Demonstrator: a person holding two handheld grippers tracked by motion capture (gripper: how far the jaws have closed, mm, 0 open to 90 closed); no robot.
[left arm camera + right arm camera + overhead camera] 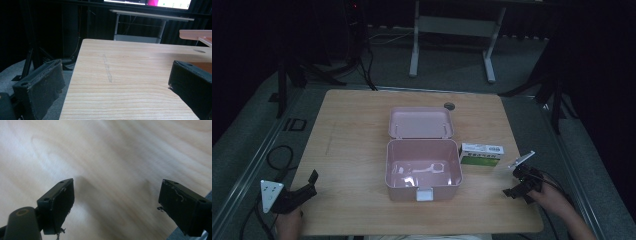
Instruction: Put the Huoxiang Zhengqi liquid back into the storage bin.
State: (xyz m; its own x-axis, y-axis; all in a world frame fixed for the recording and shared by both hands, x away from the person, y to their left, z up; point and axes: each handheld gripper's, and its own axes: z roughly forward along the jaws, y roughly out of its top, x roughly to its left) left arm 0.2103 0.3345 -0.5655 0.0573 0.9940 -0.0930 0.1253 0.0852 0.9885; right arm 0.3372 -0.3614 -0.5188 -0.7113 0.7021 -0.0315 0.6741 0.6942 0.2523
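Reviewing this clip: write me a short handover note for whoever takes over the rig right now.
Left claw: open, holding nothing, at the table's near left corner.
Right claw: open, holding nothing, near the right edge.
Pink box: mid-table, lid folded back, nothing inside.
Small carton: lying just right of the pink box, closest to the right claw.
Done: pink box open. Left: probably carton into the pink box, then close the lid.

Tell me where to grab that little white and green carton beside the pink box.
Take the white and green carton across its two long faces near the middle, coming from above with the right gripper, likely the easiest. It lies flat with its long side toward the person, its left end close against the pink box.
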